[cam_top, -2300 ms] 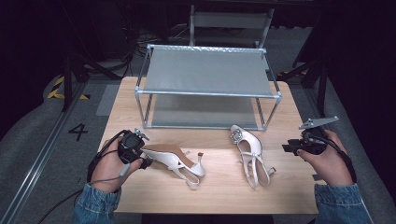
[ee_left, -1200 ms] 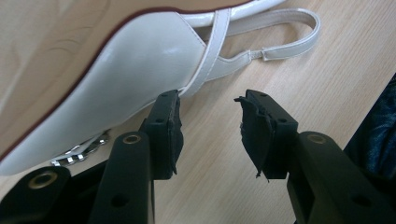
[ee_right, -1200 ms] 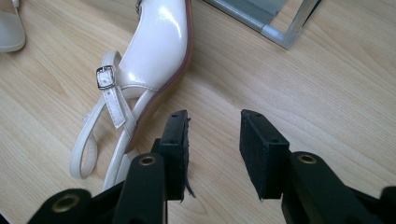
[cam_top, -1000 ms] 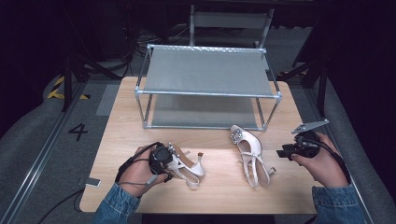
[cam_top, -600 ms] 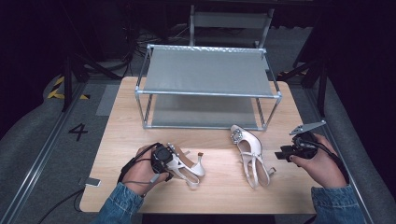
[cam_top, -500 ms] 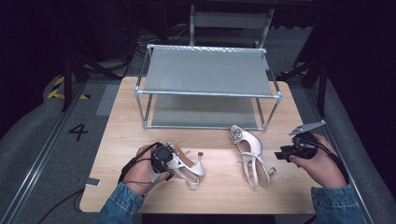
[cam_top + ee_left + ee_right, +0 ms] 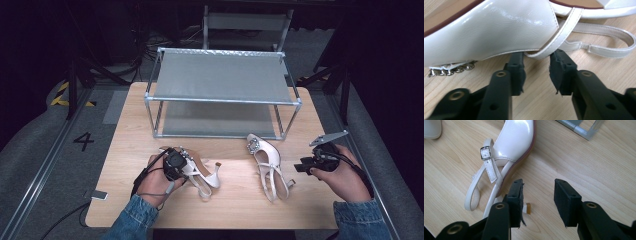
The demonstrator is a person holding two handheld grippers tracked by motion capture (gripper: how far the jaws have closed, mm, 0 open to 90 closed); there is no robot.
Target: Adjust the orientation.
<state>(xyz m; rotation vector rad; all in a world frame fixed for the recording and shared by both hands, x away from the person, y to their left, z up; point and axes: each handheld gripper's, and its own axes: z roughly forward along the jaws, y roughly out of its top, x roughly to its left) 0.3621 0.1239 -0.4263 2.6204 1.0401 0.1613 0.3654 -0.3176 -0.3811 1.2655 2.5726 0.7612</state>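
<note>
Nearest the person, the left gripper (image 7: 181,164) sits low on the light wooden table (image 7: 135,130) against the glossy white heeled sandal with a thin slingback strap (image 7: 197,172), which lies on its side at front left. In the left gripper view the jaws have just been closing: a loop of the white strap (image 7: 544,53) hangs between the tips, and a gap shows on both sides, so the pads do not yet press it; the fingers (image 7: 517,67) stand narrow. A row of small metal studs (image 7: 451,70) shows under the shoe's toe. At front right, the right gripper (image 7: 306,166) hovers just beside the second white sandal with a buckle and jewelled toe (image 7: 266,162), which lies flat near the middle, toe toward the rack. In the right gripper view its fingers (image 7: 565,197) are half spread with only bare table between them; the sandal's silver buckle (image 7: 485,152) and heel tip (image 7: 527,208) lie just left of the left jaw. The two shoes are well apart. Farther back stands the two-tier metal shoe rack with grey mesh shelves (image 7: 222,75), both shelves bare. Beyond the table edge, dark floor (image 7: 45,150).
</note>
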